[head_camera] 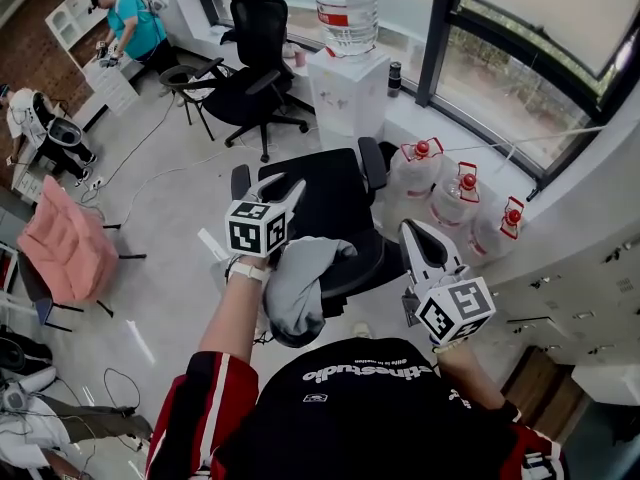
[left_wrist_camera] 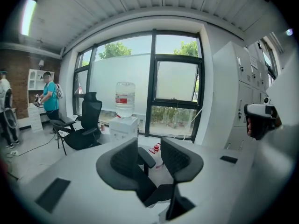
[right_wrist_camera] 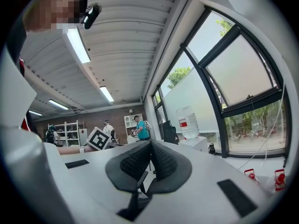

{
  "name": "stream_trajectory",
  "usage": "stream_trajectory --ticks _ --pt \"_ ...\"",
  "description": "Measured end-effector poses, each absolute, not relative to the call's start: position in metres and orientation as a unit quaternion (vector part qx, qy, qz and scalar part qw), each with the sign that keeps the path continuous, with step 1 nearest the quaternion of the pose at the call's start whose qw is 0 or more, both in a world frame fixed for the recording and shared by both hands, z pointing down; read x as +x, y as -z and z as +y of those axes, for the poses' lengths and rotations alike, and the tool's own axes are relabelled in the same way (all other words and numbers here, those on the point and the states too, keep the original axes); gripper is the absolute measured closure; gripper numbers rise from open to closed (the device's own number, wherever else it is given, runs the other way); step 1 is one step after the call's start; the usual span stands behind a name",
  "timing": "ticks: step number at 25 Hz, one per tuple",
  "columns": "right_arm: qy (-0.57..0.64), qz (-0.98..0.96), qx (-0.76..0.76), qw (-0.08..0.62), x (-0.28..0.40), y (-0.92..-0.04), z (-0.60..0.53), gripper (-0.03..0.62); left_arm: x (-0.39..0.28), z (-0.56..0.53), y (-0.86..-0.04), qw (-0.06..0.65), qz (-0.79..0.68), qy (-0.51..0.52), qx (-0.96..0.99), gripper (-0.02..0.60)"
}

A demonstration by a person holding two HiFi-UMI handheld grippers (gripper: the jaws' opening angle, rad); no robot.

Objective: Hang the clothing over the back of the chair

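Observation:
A black office chair (head_camera: 335,203) stands before me with its back toward me. A grey garment (head_camera: 300,288) lies draped over the top of that back. My left gripper (head_camera: 280,186) hovers just beyond the garment's upper left edge, open, with nothing between its fingers. In the left gripper view its jaws (left_wrist_camera: 150,158) stand apart and the chair's armrest (left_wrist_camera: 145,157) shows through the gap. My right gripper (head_camera: 416,232) is to the right of the chair, apart from the garment. In the right gripper view (right_wrist_camera: 149,160) its pads meet, shut on nothing.
A water dispenser (head_camera: 348,93) with a big bottle stands beyond the chair, and three spare bottles (head_camera: 462,200) sit by the window wall. A second black chair (head_camera: 250,78) is farther back, a pink chair (head_camera: 68,248) at the left. People (head_camera: 130,23) and cables occupy the far left floor.

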State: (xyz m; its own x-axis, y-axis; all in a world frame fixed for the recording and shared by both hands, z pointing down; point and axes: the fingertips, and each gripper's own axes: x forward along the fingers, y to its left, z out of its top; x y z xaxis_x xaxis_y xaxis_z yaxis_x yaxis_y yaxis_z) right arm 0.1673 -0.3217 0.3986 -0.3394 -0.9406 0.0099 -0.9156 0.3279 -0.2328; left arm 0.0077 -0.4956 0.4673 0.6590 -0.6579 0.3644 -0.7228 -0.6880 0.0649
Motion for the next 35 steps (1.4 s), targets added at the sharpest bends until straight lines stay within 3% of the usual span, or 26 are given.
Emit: stream_trajectory --ticks 18,35 --pt "0.097 0.813 -0.57 0.062 0.149 -0.398 -0.311 0.579 -0.043 -0.45 -0.391 0.001 -0.444 -0.049 0.894 0.426" --pt "0.09 0.824 -0.557 0.049 0.12 -0.396 -0.324 0.579 -0.103 -0.389 -0.366 -0.008 -0.52 0.007 0.854 0.426"
